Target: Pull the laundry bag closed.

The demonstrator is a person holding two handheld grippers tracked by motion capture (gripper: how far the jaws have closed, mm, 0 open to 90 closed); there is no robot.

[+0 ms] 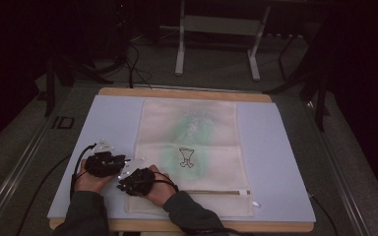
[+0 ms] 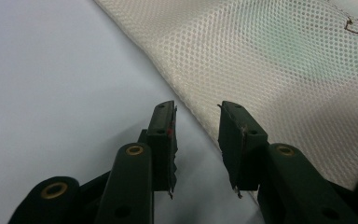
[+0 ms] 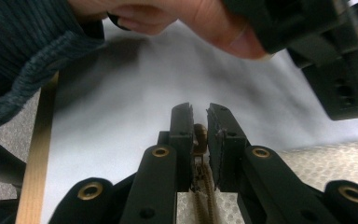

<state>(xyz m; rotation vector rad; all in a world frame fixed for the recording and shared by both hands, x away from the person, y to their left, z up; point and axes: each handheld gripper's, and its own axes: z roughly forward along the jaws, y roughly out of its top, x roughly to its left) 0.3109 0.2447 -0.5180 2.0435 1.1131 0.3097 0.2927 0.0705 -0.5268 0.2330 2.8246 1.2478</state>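
Two tongs work at the near left corner of one mesh bag (image 1: 189, 147) lying flat on the pale blue tabletop (image 1: 113, 118). The left tongs (image 2: 196, 122) stand open with nothing held, their jaws straddling the bag's edge. Just beside them, the right tongs (image 3: 199, 122) are nearly closed, pinching one brass zipper pull (image 3: 199, 135) at the end of the bag's single zipper (image 3: 203, 196).

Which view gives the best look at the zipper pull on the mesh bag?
Right gripper view: the zipper pull sits pinched between the right gripper's jaws. High view shows the mesh bag whole, the pull hidden under that hand; left gripper view shows mesh.
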